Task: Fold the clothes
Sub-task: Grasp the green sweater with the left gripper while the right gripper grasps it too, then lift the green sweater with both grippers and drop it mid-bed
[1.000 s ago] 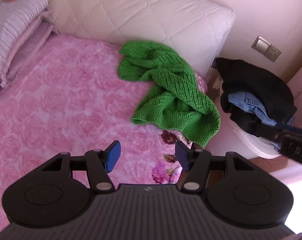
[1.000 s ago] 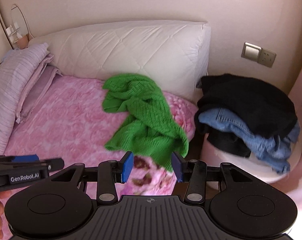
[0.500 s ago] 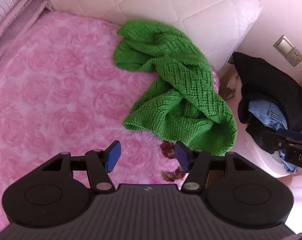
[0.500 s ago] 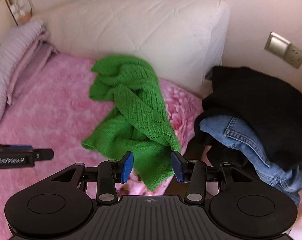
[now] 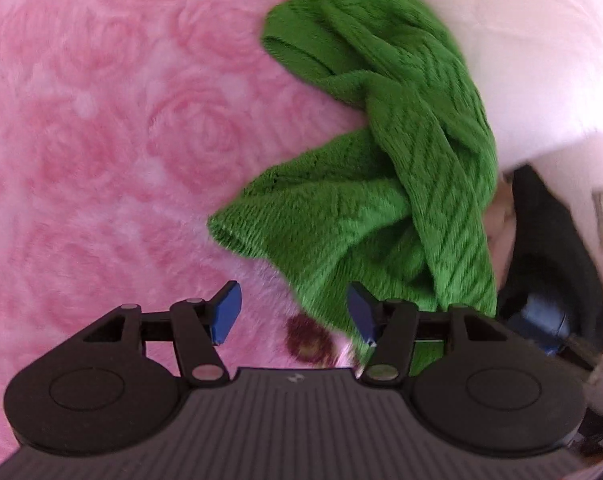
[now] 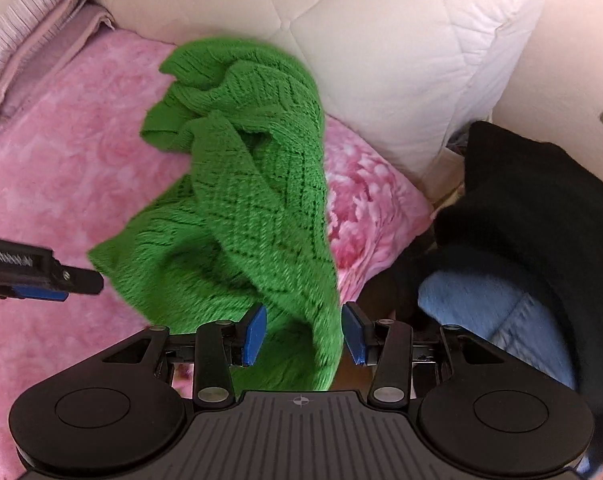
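Green open-knit sweater (image 6: 245, 200) lies crumpled on the pink rose-patterned plush bedspread (image 6: 61, 168), its upper end against the white quilted headboard cushion (image 6: 381, 60) at 12 o'clock. We hold our right gripper (image 6: 304, 334) with its blue-padded fingers (image 6: 255, 334) apart on either side of the sweater's lower hem, not yet closed on it. Our left gripper (image 5: 293, 316) hovers over the bedspread with its fingers (image 5: 226, 312) apart too, the sweater's lower corner just by the right pad. From the right wrist view, the left gripper (image 6: 41, 276) shows at 9 o'clock. At 3 o'clock, black garments (image 6: 541, 208) and blue denim jeans (image 6: 501, 312) sit piled beside the bed.
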Tool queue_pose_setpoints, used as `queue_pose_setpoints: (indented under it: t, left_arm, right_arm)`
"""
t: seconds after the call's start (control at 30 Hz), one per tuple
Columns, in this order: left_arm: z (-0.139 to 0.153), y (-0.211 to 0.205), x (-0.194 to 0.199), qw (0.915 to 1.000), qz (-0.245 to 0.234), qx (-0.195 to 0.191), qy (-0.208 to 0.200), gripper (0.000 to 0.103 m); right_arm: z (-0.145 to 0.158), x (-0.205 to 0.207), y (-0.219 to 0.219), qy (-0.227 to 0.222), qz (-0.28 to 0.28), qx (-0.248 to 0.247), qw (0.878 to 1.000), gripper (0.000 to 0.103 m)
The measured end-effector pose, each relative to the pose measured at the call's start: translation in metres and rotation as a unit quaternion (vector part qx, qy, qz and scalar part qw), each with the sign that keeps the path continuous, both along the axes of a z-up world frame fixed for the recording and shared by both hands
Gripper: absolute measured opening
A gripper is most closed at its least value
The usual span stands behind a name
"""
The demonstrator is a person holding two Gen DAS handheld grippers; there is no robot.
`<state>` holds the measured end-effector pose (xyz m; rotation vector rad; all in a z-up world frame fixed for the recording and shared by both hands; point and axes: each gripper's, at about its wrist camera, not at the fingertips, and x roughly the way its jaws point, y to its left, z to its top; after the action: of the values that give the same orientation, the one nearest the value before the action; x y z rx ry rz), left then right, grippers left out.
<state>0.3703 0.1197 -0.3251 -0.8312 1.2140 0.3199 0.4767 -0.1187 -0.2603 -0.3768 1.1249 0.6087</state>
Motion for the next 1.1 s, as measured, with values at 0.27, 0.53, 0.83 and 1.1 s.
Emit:
queue_pose_setpoints:
  t: [0.27, 0.53, 0.83, 1.1]
  left_arm:
    - [-0.053, 0.025, 0.010, 0.9919, 0.111, -0.060, 0.012, 0.047]
    - [-0.068, 0.034, 0.016, 0.9827, 0.158, -0.095, 0.016, 0.038]
    - [-0.062, 0.050, -0.006, 0.9601, 0.236, -0.149, -0.017, 0.056]
    - [-0.082, 0.048, 0.002, 0.9506, 0.255, -0.175, -0.028, 0.028]
  right_arm:
    - [-0.049, 0.021, 0.014, -0.001, 0.022, -0.020, 1.000, 0.046]
    - [-0.063, 0.028, 0.019, 0.025, 0.031, 0.014, 0.999, 0.010]
    - [-0.048, 0.017, 0.026, 0.025, 0.015, 0.016, 0.999, 0.016]
    - [-0.051, 0.013, 0.038, 0.015, 0.027, 0.005, 1.000, 0.023]
